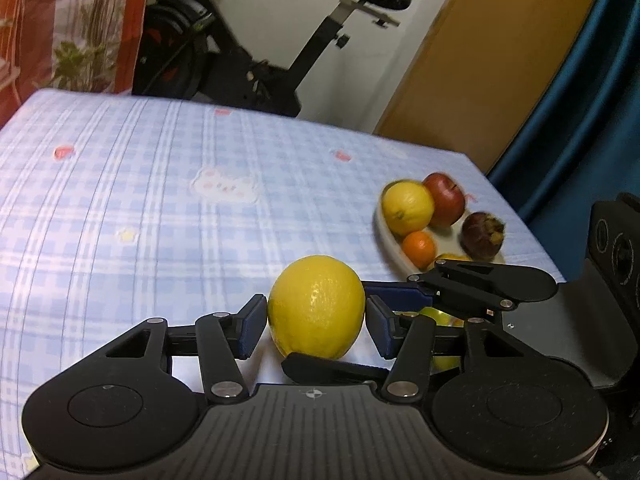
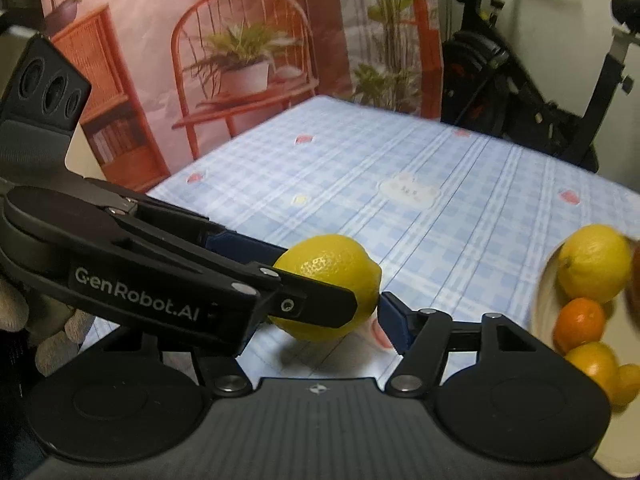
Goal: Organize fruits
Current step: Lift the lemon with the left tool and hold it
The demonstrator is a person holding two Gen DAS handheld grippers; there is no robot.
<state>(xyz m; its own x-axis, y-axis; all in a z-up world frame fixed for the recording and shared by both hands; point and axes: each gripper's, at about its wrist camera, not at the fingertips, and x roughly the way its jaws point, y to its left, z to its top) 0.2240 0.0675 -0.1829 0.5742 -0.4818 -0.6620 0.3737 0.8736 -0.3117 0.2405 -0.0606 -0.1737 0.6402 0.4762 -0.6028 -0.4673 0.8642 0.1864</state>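
A yellow lemon [image 1: 316, 306] sits between the blue pads of my left gripper [image 1: 316, 322], which is shut on it just above the blue checked cloth. In the right wrist view the same lemon [image 2: 332, 264] is held by the left gripper's fingers [image 2: 256, 252], which cross in front. My right gripper [image 2: 320, 320] is open around that spot; only its right pad [image 2: 394, 320] shows clearly. A white plate [image 1: 386, 240] holds a lemon [image 1: 408, 207], a red apple [image 1: 446, 198], a small orange [image 1: 419, 247] and a dark purple fruit [image 1: 482, 236]. The plate [image 2: 538, 308] shows at the right edge there.
The blue checked tablecloth [image 1: 160, 200] covers the table. An exercise bike [image 1: 248, 52] stands behind the far edge, a printed backdrop [image 2: 240, 60] at the left, a wooden door [image 1: 480, 60] and blue curtain [image 1: 580, 100] at the right.
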